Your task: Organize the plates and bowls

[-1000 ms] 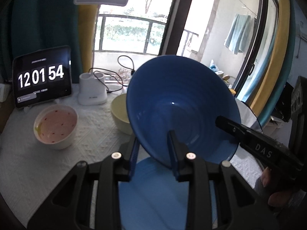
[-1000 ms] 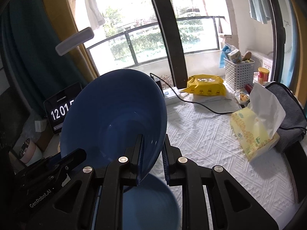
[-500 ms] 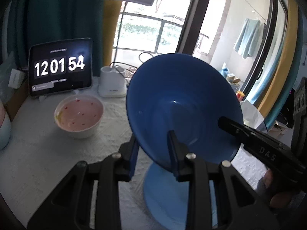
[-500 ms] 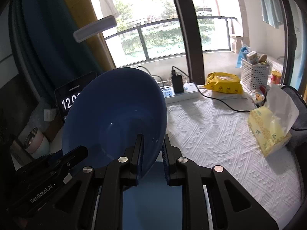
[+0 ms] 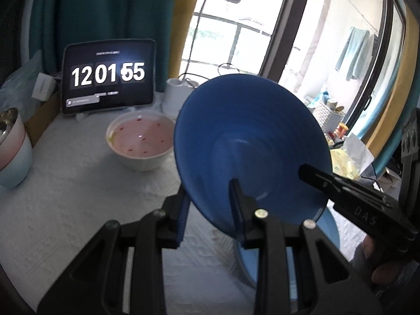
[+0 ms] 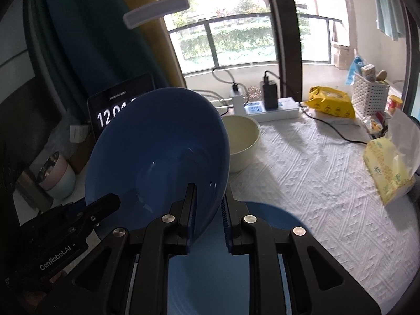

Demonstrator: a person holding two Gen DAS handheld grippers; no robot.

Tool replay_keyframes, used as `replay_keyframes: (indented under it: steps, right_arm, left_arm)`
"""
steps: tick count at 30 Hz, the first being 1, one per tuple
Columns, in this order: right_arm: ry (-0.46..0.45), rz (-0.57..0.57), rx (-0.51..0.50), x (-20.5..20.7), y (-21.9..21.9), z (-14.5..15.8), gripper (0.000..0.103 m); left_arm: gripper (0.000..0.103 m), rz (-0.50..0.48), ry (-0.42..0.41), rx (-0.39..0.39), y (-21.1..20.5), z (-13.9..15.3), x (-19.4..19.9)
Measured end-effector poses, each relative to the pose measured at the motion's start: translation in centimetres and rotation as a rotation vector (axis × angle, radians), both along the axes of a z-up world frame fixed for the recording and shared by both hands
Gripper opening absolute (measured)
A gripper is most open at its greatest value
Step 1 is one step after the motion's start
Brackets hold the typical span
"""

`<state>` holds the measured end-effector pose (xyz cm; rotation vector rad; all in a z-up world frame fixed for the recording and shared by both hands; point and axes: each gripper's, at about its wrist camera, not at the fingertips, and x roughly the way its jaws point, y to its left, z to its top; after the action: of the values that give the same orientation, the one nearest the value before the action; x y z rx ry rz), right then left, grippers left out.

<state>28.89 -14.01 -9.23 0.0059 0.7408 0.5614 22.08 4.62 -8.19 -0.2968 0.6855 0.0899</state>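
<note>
A: Where is the deep blue glossy bowl [image 5: 252,144]?

B: It is in the air, tilted, with its inside turned to both cameras. Under it on the white textured tablecloth [image 6: 315,173] lies a flat light blue plate [image 6: 270,215]; the bowl is above the plate, and I cannot tell if they touch.

A: Who holds it?

B: Both. The black left gripper [image 5: 210,204] pinches the lower rim, 1 finger inside the bowl and 1 behind its wall. The black right gripper [image 6: 208,210] pinches the opposite rim in the same way, its blue pads [image 6: 191,210] pressed on the wall.

A: What stands near?

B: In the left wrist view, a white bowl with pink inside and small red dots [image 5: 141,141] sits on the cloth just left of the blue bowl. Behind it a black tablet showing a clock, 12 01 55 [image 5: 109,76], stands upright. In the right wrist view, a pale cream bowl [image 6: 242,141] sits behind the blue bowl, and at the right edge lies a yellow tissue pack [image 6: 388,165]. Farther back are a white power strip [image 6: 273,107] with plugs and a yellow wipes packet [image 6: 330,99].
</note>
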Motion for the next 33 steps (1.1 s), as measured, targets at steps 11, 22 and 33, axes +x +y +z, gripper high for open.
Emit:
replay_keyframes:
  steps: [11, 22, 33]
  right_arm:
    - [0.048, 0.057, -0.025, -0.6, 2.3, -1.8, 0.020]
    - [0.090, 0.106, -0.040, -1.3, 4.0, -3.1, 0.020]
    - [0.123, 0.170, -0.077, -2.0, 5.5, -4.1, 0.020]
  left_arm:
    - [0.030, 0.046, 0.046, 0.000, 2.0, -1.5, -1.3]
    - [0.030, 0.085, 0.079, 0.009, 3.0, -2.4, -2.8]
    - [0.030, 0.106, 0.132, 0.019, 3.9, -3.6, -4.1]
